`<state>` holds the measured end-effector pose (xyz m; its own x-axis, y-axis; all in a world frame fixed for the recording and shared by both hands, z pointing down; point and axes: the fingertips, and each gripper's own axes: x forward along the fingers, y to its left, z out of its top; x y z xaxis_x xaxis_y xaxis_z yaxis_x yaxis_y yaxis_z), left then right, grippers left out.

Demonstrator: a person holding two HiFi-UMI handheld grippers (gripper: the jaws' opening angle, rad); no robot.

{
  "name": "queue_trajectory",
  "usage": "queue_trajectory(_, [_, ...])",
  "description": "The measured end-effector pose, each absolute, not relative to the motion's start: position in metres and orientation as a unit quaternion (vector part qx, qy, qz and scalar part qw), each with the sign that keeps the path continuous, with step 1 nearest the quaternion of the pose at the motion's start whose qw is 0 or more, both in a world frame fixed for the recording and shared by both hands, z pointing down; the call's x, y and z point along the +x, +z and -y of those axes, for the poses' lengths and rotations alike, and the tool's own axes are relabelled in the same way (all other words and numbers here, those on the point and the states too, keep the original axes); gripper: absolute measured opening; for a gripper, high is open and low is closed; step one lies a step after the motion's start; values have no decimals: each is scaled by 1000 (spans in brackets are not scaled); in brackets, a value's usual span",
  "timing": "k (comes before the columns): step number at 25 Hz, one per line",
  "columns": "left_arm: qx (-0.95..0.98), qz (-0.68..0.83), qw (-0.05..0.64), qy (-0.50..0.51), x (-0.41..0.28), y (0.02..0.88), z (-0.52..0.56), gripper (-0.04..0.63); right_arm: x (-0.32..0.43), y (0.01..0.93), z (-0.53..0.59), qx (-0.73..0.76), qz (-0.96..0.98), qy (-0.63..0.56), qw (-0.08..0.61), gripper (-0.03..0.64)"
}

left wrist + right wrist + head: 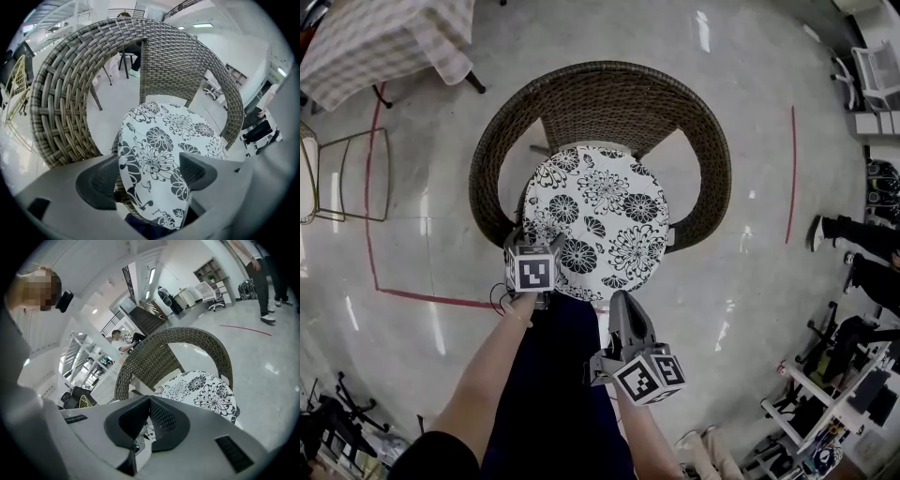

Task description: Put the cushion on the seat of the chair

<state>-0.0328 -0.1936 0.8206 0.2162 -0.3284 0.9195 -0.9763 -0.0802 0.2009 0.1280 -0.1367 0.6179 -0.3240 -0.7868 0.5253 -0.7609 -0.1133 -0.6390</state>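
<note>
The pale, glossy floor [741, 272] fills the head view, crossed by thin red tape lines [370, 187]. At its middle stands the round-backed chair of dark brown woven wicker [600, 89], its curved back on the far side and its arms sweeping round to left and right. A surface under a checked cloth [384, 37] stands far left, well apart from the chair.

The round white cushion with black flower print [600, 216] lies flat on the chair's seat, covering nearly all of it – its near edge reaches the seat's front, just ahead of the person's dark-clad legs [553, 375].

The left gripper [532, 246] points steeply down at the cushion's near-left edge. In the left gripper view its jaws stand wide apart; the cushion's rim runs between them, and the pads [96, 180] do not press on it.

The right gripper [622, 298] is near the cushion's near-right edge and apart from it – its jaws are closed tip to tip with nothing between them.
</note>
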Motion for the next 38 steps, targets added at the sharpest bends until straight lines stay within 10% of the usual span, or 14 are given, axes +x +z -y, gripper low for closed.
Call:
queue_trajectory(12, [653, 548, 406, 329, -44, 789, 192, 402, 129, 615, 124, -583, -666, -466, 19, 25])
queue_trajectory(21, [687, 558, 360, 297, -40, 751, 191, 26, 136, 606, 121, -590, -656, -468, 53, 25])
queue_trajectory(38, [783, 468, 359, 195, 31, 616, 171, 25, 171, 563, 134, -589, -660, -461, 72, 23])
